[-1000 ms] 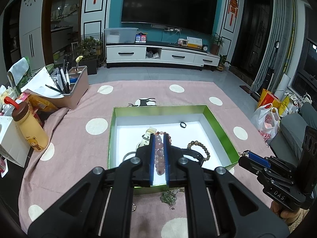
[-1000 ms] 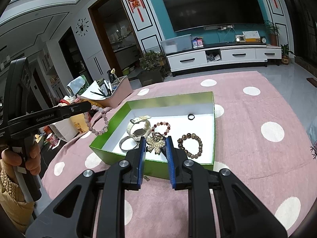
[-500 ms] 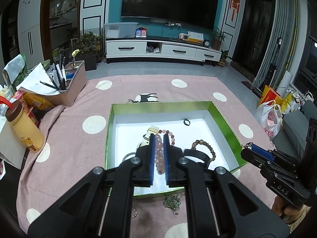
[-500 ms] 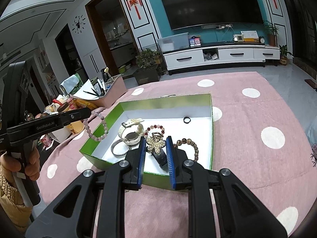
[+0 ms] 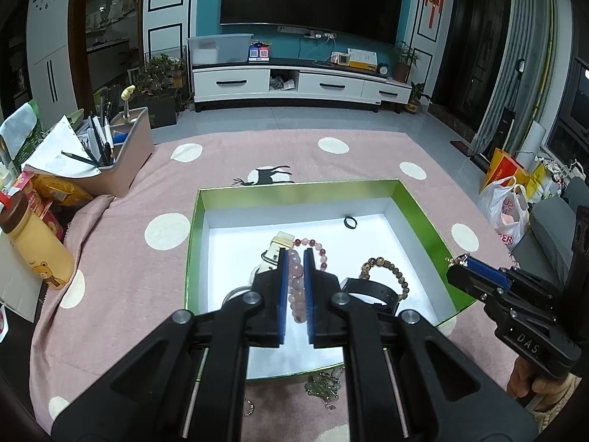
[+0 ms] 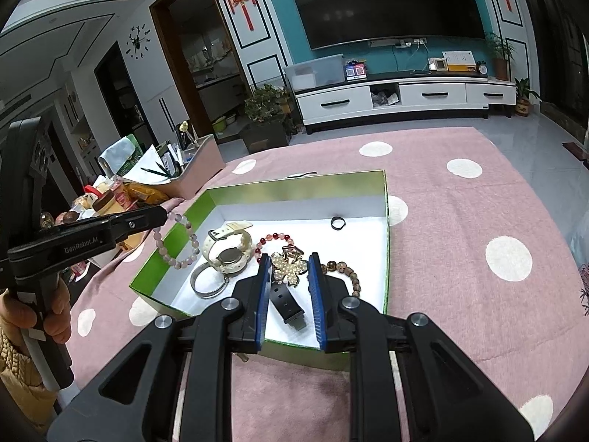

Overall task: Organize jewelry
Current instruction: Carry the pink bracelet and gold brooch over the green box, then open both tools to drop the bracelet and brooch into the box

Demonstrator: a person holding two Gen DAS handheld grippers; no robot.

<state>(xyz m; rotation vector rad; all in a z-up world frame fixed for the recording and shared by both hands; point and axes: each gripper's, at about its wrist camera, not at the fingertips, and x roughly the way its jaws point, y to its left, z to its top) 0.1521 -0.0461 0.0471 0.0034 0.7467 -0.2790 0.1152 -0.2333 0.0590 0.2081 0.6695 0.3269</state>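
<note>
A green box (image 5: 416,206) with a white floor stands on the pink dotted cloth. My left gripper (image 5: 295,258) is shut on a pale pink bead bracelet (image 5: 296,291) above the box; the bracelet hangs from it in the right wrist view (image 6: 176,241). My right gripper (image 6: 288,263) is shut on a pearl butterfly brooch (image 6: 289,269) above the box's near right part. In the box lie a white watch (image 6: 228,248), a silver bangle (image 6: 208,281), a red bead bracelet (image 6: 274,239), a brown bead bracelet (image 5: 386,270), a black ring (image 5: 350,222) and a black strap (image 6: 289,304).
A green trinket (image 5: 324,386) lies on the cloth before the box's near wall. A pink organiser with pens (image 5: 117,154), snack packs and a yellow bottle (image 5: 36,254) stand at the left. Bags (image 5: 508,210) sit beyond the right table edge.
Both grippers have moved forward over the box, each with its piece still held. The brooch now hangs over the black strap.
</note>
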